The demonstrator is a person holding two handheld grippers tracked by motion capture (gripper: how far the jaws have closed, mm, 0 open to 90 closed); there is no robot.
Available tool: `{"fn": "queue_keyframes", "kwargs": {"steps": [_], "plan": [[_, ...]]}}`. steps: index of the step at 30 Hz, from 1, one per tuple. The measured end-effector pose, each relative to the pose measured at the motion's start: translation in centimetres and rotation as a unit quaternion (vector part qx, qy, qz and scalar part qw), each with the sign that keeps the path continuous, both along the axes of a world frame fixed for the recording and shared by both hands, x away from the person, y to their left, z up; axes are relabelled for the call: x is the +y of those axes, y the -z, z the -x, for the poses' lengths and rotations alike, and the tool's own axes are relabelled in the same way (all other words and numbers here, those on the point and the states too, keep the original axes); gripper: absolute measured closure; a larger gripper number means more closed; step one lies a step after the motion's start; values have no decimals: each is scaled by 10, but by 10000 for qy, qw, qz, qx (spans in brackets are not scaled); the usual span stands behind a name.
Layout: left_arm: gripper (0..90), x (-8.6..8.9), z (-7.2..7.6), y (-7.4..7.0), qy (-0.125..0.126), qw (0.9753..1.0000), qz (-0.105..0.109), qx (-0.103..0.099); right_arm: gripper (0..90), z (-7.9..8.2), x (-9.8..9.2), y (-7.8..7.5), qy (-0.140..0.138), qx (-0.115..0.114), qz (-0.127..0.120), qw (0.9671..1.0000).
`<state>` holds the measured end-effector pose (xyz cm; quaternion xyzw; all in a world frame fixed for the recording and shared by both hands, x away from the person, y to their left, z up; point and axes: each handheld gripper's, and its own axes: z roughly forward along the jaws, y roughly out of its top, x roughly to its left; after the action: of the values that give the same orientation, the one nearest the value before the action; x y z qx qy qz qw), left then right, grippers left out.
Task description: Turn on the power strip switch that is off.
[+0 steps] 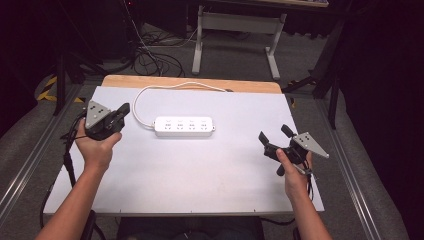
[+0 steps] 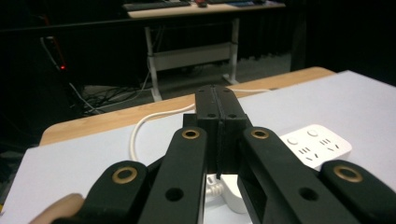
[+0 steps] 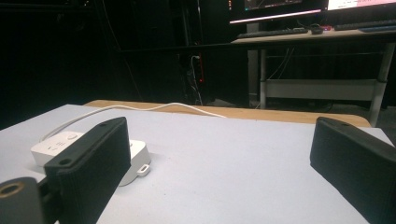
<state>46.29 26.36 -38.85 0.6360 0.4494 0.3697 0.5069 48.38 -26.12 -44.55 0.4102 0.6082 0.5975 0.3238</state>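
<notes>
A white power strip [image 1: 184,126] with several sockets lies flat near the middle of the pale grey table top [image 1: 200,170]. Its white cord [image 1: 150,90] loops back toward the far wooden edge. My left gripper [image 1: 123,113] hovers just left of the strip, jaws pressed together with nothing between them. In the left gripper view the shut jaws meet at my left gripper [image 2: 216,100], with the power strip [image 2: 317,144] beyond them. My right gripper [image 1: 274,135] is held at the right side of the table, jaws spread wide. In the right gripper view the power strip [image 3: 60,144] lies partly behind the left jaw.
A strip of bare wood [image 1: 150,81] runs along the table's far edge. Beyond it stand a white-legged desk [image 1: 235,30] and tangled cables [image 1: 150,55] on the floor. Metal rails [image 1: 30,160] flank the table on both sides.
</notes>
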Motion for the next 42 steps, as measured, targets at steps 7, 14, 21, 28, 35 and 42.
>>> {"fn": "queue_keyframes", "kwargs": {"steps": [7, 14, 21, 28, 35, 42], "plan": [[899, 24, 17, 18, -242, 9986, 453, -133, 55, 0, 1, 1, -16, 4, 45, 10000], [897, 31, 23, 21, -411, 9978, 438, -273, 56, 0, 4, 1, -84, -5, 48, 10000], [845, 34, 23, 23, -430, 9980, 403, -226, 56, 0, 3, 1, -77, 2, 42, 10000], [449, 34, 21, 25, -498, 9980, 370, -110, 56, 0, 3, 1, -94, -13, 42, 9999], [156, 35, 20, 24, -782, 9963, 338, -73, 56, -1, 3, 0, -97, -9, 26, 9999], [108, 34, 22, 22, -992, 9945, 340, -42, 56, 0, 2, -1, -81, -28, -13, 10000]]}}
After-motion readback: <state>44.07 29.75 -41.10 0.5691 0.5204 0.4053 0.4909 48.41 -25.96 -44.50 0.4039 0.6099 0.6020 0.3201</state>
